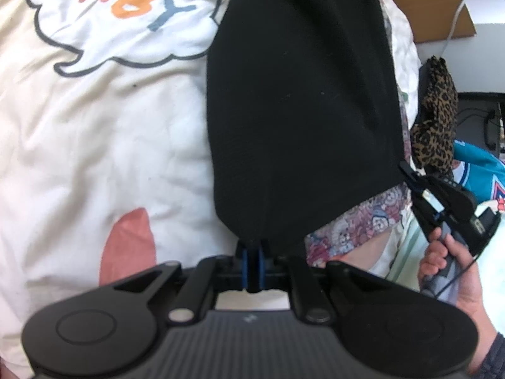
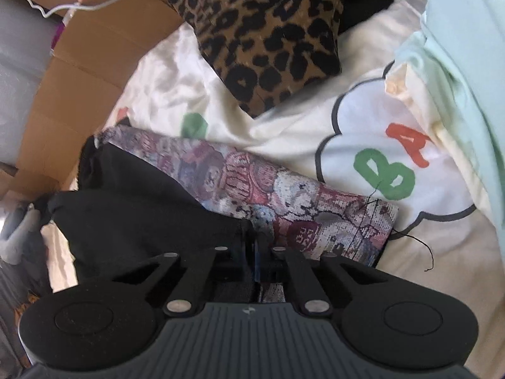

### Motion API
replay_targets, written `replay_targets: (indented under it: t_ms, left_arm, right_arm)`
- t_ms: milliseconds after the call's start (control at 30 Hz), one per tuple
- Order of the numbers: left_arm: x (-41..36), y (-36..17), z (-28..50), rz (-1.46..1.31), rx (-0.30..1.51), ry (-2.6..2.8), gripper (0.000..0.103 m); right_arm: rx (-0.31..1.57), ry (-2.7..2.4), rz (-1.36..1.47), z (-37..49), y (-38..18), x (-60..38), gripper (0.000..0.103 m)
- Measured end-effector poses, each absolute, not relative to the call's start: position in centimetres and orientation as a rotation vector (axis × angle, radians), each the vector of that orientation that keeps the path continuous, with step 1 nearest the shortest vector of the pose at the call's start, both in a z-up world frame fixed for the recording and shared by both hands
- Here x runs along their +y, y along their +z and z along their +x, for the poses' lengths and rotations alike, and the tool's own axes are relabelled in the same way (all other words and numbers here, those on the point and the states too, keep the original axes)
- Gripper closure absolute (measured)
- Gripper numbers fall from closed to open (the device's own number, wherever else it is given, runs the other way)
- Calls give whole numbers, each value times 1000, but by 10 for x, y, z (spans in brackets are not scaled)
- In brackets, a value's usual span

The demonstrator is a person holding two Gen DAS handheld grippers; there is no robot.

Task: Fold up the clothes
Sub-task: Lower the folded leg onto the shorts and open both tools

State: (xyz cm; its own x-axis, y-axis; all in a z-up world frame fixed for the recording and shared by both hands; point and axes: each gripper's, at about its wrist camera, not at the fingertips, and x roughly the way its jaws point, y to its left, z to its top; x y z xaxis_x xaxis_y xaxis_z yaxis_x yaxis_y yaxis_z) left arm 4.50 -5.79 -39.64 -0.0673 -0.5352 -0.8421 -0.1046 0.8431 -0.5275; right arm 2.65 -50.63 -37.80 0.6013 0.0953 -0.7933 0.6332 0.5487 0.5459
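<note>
A black garment (image 1: 300,94) lies spread on a cream quilt printed with "BABY" (image 1: 94,126). My left gripper (image 1: 252,248) is shut on the garment's near corner, and the cloth fans out beyond the blue pads. At the right of the left wrist view a hand (image 1: 451,259) holds my right gripper (image 1: 405,169), whose tip meets the garment's right corner. In the right wrist view my right gripper (image 2: 256,237) has its jaws together on the edge of the black garment (image 2: 142,214). A patterned woven cloth (image 2: 284,195) lies under that edge.
A leopard-print cloth (image 2: 268,31) lies further back on the quilt (image 2: 378,110). A mint-green cloth (image 2: 457,47) drapes along the right. A cardboard box (image 2: 79,63) with a white cable stands behind. A teal garment (image 1: 483,170) lies at the far right.
</note>
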Motion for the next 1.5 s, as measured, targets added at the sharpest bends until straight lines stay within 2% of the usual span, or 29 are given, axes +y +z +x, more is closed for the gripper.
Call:
replay_targets:
  t_ms: [400, 633, 1100, 1500]
  left_arm:
    - [-102, -370, 42, -491, 1590, -479, 96]
    - [-122, -385, 39, -424, 1623, -462, 96]
    - [-105, -396, 26, -370, 1648, -447, 99]
    - [-115, -399, 26, -341, 1649, -464, 100]
  right_arm:
    - [857, -474, 926, 9, -326, -540, 102]
    - [875, -557, 985, -22, -347, -560, 102]
    - [938, -587, 918, -17, -375, -550, 101]
    - [981, -598, 745, -6, -363, -541, 101]
